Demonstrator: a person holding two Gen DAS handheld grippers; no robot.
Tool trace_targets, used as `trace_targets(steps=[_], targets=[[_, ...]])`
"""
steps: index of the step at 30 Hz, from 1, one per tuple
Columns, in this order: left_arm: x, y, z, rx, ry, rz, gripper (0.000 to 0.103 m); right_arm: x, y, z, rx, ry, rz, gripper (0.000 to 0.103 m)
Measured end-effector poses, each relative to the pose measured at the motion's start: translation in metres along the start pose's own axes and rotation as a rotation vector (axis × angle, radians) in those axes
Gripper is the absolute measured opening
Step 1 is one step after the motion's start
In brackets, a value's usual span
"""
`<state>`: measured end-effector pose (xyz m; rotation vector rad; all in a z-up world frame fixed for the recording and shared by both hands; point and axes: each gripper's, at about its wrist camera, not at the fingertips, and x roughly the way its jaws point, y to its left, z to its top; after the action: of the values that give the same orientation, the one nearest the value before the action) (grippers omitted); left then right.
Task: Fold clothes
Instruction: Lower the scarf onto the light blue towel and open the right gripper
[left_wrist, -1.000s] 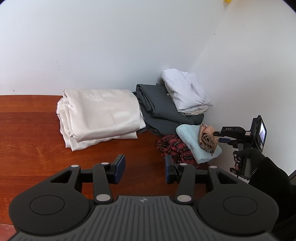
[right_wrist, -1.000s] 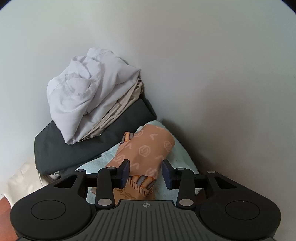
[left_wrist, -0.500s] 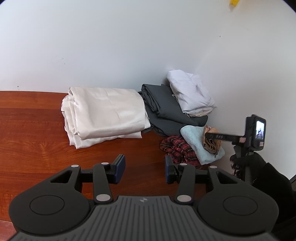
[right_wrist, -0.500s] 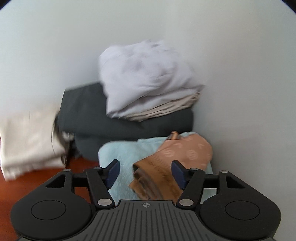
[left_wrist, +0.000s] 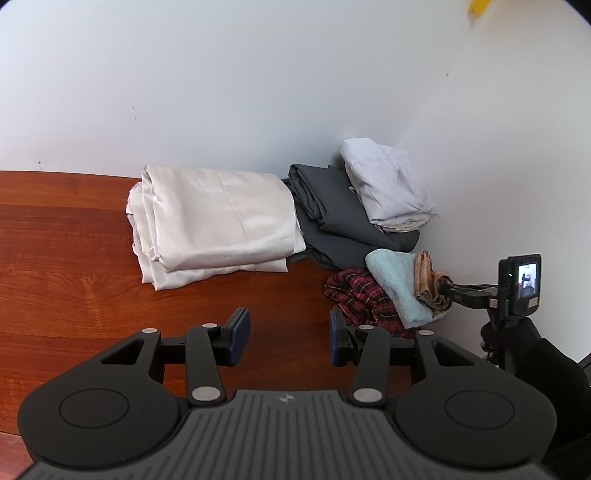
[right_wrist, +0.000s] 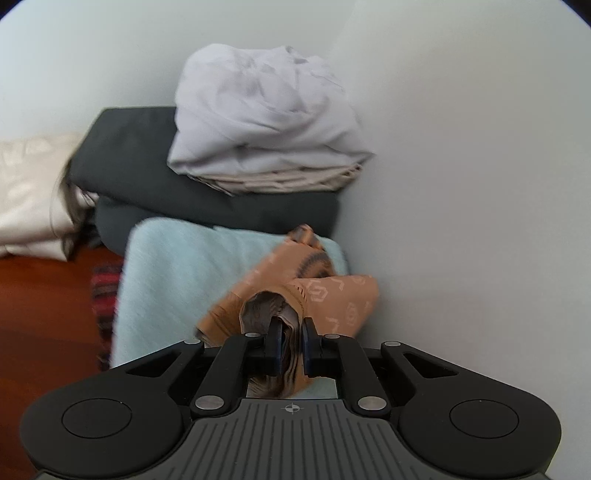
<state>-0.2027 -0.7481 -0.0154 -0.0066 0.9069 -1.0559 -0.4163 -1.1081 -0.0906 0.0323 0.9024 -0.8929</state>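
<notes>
The right gripper (right_wrist: 290, 345) is clamped on the tan scarf (right_wrist: 332, 299), which lies on the blue towel (right_wrist: 177, 280) at the table's (left_wrist: 66, 258) 2 o'clock corner — half a second earlier its jaws stood wide apart. The left gripper (left_wrist: 290, 338) hovers level over bare wood, jaws parted, empty; its view has barely shifted.

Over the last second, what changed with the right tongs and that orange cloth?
The right tongs swung round, opened wide over the orange patterned cloth, then shut on its near edge; the cloth now bunches between the jaws on the light blue towel. The left tongs stayed open above the table, their view drifting slightly. The stacked piles did not move.
</notes>
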Motion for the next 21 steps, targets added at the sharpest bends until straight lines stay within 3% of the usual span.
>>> trace_targets(steps=[7, 10, 18, 21], targets=[[0.004, 0.004, 0.0, -0.001, 0.007, -0.001, 0.051, -0.019, 0.006, -0.011, -0.099, -0.092, -0.035, 0.012], [0.003, 0.005, -0.001, -0.004, 0.006, 0.002, 0.051, -0.026, 0.025, -0.013, -0.218, -0.145, -0.036, 0.011], [0.0, 0.009, -0.004, -0.011, 0.003, 0.012, 0.051, -0.018, 0.081, -0.029, -0.62, -0.153, 0.001, 0.011], [-0.001, 0.01, -0.004, -0.014, 0.002, 0.016, 0.051, -0.014, 0.087, -0.026, -0.652, -0.153, 0.015, 0.012]])
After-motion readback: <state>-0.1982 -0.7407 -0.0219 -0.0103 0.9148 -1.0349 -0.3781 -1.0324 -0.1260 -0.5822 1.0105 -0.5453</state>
